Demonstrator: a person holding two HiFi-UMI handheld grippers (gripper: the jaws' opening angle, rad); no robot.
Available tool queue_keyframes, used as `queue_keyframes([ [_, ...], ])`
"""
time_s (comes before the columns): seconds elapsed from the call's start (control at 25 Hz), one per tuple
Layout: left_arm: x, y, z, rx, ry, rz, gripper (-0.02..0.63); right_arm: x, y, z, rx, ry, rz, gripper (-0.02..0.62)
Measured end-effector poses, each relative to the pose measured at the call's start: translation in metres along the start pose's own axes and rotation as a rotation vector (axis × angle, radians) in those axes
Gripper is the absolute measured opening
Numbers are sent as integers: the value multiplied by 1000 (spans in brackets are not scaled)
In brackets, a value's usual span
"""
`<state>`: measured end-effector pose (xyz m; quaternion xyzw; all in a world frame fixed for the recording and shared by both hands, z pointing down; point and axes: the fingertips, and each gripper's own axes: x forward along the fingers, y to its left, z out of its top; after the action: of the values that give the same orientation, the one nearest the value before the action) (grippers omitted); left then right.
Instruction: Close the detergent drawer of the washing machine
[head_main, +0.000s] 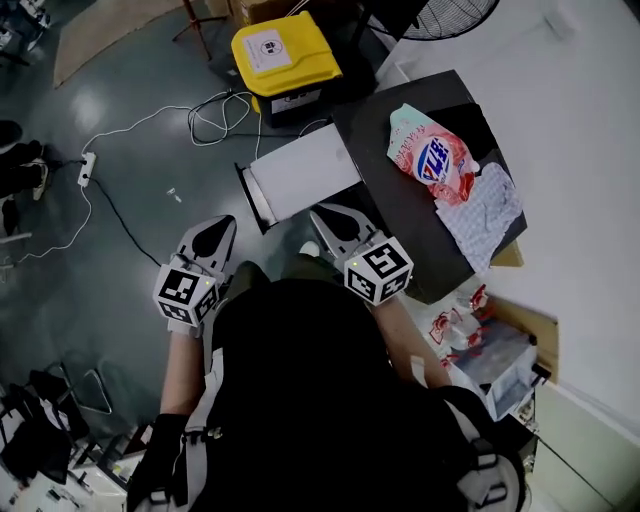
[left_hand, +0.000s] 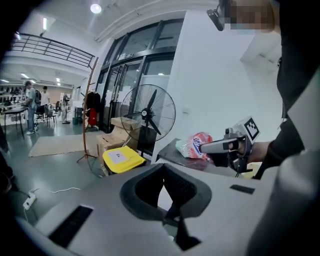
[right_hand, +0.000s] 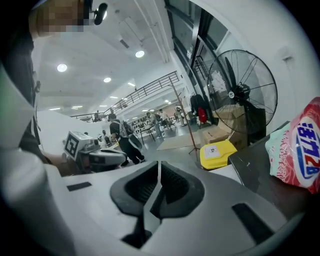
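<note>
From the head view, a white-topped machine stands on the floor ahead of me, its dark face turned left. I cannot make out a detergent drawer on it. My left gripper hangs over the floor just short of the machine's near left corner, jaws together and empty. My right gripper is at the near edge of the white top, also shut with nothing in it. In the left gripper view my left gripper shows closed tips, with the right gripper off to the right. My right gripper is closed too.
A black table to the right carries a detergent bag and a cloth. A yellow bin and a standing fan are beyond the machine. Cables and a power strip lie on the floor at left.
</note>
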<state>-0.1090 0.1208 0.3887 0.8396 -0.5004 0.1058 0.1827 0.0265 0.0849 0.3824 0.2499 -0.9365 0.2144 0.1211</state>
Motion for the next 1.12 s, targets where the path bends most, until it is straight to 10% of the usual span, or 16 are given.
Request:
queue_keyframes([
  [0.6, 39, 17, -22, -112, 47, 204, 11, 45, -39, -20, 11, 186, 200, 19],
  [1.12, 44, 76, -61, -243, 76, 119, 11, 106, -16, -52, 10, 340, 165, 20],
])
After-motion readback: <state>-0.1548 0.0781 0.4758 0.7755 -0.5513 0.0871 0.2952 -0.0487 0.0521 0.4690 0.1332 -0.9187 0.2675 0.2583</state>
